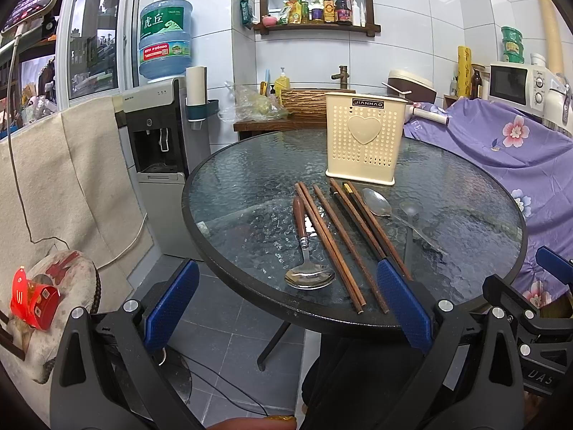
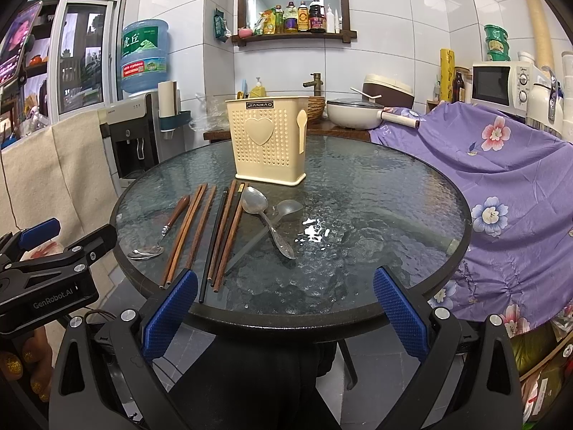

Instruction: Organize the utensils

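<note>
Item: round glass table (image 2: pixel 376 186), set with utensils awaiting sorting.

Holder: cream perforated utensil caddy (image 2: pixel 266 139), upright, toward the far edge of the table, at 12 o'clock from both grippers. Nothing shows above its rim.

Loose pieces, all flat on the glass just in front of the caddy:
- wooden chopsticks (image 2: pixel 186 233), several, plus one black chopstick (image 2: pixel 213 243); long axes run near-to-far, near tips at the table's front edge.
- wood-handled spoon (image 2: pixel 161 236), leftmost, bowl toward the near edge.
- steel spoon (image 2: pixel 266 218), bowl toward the caddy, handle running to 5 o'clock, lying across a dark ladle-like spoon (image 2: pixel 279 211).

Left gripper (image 1: pixel 286 301): jaws spread wide, holding nothing; chopstick tips and the wood-handled spoon's bowl lie between its pads at 12 o'clock.

Right gripper (image 2: pixel 286 308): jaws spread wide, holding nothing; the chopstick ends sit at its 11 o'clock, the crossed spoons at 12.

Judgement: the left gripper looks nearer the chopsticks and wood-handled spoon, the right nearer the steel spoon. Since the sticks point along the approach line, a grip across their width near the front tips seems the likely start.
</note>
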{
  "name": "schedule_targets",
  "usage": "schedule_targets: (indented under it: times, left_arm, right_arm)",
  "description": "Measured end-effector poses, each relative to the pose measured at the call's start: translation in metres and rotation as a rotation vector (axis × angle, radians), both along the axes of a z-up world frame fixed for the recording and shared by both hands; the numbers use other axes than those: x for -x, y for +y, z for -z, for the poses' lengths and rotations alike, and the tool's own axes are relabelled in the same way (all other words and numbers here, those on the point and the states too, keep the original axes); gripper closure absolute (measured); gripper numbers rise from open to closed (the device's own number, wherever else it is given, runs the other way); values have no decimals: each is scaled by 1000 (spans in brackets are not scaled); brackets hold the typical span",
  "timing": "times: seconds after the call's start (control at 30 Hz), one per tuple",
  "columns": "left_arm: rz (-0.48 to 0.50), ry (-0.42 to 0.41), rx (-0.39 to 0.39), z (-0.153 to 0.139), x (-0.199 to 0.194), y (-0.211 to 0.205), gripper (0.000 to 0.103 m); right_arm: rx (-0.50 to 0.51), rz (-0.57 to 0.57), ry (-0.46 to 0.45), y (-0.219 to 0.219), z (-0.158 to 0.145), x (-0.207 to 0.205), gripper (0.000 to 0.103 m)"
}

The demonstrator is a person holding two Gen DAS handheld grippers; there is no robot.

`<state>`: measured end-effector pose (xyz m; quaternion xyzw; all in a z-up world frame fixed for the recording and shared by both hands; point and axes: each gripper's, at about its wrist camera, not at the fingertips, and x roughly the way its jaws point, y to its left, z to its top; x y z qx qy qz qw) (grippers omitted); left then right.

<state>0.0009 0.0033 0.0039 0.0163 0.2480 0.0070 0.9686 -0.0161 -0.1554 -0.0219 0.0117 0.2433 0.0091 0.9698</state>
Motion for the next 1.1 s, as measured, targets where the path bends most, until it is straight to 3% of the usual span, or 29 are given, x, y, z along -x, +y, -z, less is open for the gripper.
schedule_targets:
  times: [1.1]
  left_arm:
    - [-2, 8, 2, 7, -2, -4, 5]
  right_arm:
    - [1, -1, 1, -1, 1, 0, 6]
